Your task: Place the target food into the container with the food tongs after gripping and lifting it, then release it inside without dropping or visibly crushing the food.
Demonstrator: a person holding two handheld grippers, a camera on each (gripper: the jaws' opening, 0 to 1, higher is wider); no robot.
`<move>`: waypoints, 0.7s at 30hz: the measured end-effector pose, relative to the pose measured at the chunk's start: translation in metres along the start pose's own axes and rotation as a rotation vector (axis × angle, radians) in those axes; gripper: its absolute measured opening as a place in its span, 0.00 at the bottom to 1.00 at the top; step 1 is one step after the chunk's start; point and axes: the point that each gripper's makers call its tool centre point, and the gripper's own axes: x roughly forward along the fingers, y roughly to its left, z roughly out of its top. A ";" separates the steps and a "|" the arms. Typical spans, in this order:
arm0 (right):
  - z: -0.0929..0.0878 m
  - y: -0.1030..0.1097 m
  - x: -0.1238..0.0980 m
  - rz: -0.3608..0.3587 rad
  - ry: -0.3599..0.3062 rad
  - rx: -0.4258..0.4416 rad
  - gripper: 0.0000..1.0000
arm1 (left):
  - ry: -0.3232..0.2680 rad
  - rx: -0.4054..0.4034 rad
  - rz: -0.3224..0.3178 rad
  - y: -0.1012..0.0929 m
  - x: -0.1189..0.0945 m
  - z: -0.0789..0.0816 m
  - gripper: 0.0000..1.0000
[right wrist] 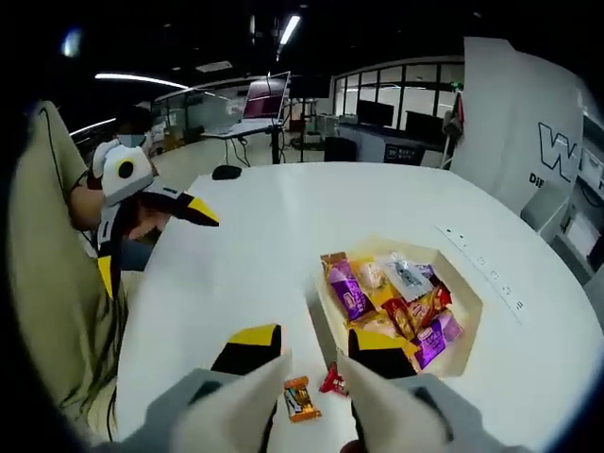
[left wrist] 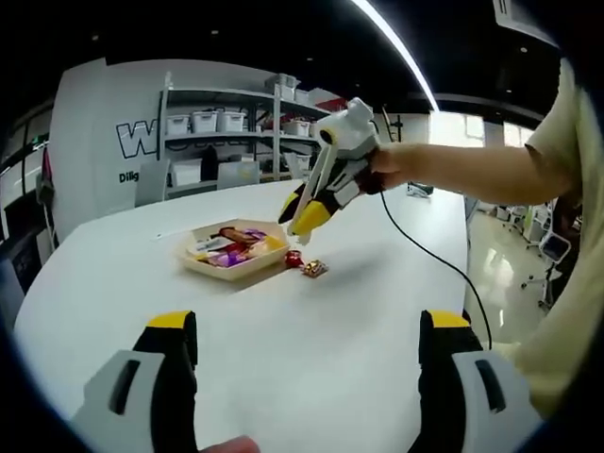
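While my right gripper (right wrist: 307,363) hangs over the white table (right wrist: 255,255), its jaws stand apart with nothing between them, and 2 wrapped sweets lie just below and ahead of the tips: an orange-wrapped candy (right wrist: 298,397) and a red-wrapped candy (right wrist: 333,380). Both sit on the bare tabletop, just beside the near wall of the beige tray (right wrist: 464,330), not in it. I judge these are the pieces left to move, which is why I hold the tool low and pointed down at them. No separate tongs are visible; the gripper itself seems to do that job.

Further off, my left gripper (left wrist: 307,363) waits low over the table with its jaws spread wide and empty, kept back so it does not crowd the pick. From there I see the right gripper tilted tip-down above the same 2 sweets, beside the tray.

Beyond the candies, the tray holds a heap of assorted wrapped snacks (right wrist: 401,302). Behind it stand storage shelves (left wrist: 236,127).
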 end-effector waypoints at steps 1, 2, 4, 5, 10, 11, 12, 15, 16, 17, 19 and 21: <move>-0.001 0.003 0.000 0.010 -0.003 -0.011 0.23 | 0.000 0.000 0.001 0.001 0.000 0.000 0.95; -0.002 0.004 0.000 0.012 -0.004 -0.012 0.24 | 0.001 -0.001 0.001 0.001 0.000 0.000 0.95; -0.004 0.006 0.000 0.021 -0.006 -0.021 0.24 | 0.002 -0.002 0.001 0.001 0.000 -0.001 0.95; -0.004 0.008 -0.001 0.033 -0.015 -0.034 0.24 | 0.002 -0.002 -0.001 0.000 0.000 -0.001 0.95; -0.008 0.016 0.000 0.065 -0.011 -0.072 0.24 | 0.003 -0.001 -0.004 -0.001 0.002 -0.001 0.95; -0.010 0.018 0.000 0.071 -0.011 -0.078 0.24 | 0.003 -0.001 -0.004 -0.002 0.002 -0.001 0.95; -0.011 0.020 0.000 0.078 -0.010 -0.087 0.24 | 0.004 0.000 -0.004 -0.002 0.002 -0.001 0.95; -0.017 0.020 0.000 0.093 -0.009 -0.096 0.24 | 0.007 -0.001 -0.003 -0.001 0.002 -0.002 0.95; -0.019 0.019 0.001 0.091 -0.008 -0.100 0.24 | 0.007 -0.002 -0.002 -0.001 0.002 -0.002 0.95; -0.021 0.019 0.001 0.096 -0.007 -0.092 0.24 | 0.006 -0.003 -0.002 -0.001 0.002 -0.002 0.95; -0.022 0.021 0.001 0.107 -0.011 -0.093 0.24 | 0.008 -0.003 -0.002 -0.001 0.002 -0.003 0.95; -0.027 0.021 0.002 0.115 -0.005 -0.097 0.25 | 0.009 -0.004 -0.002 -0.001 0.002 -0.003 0.95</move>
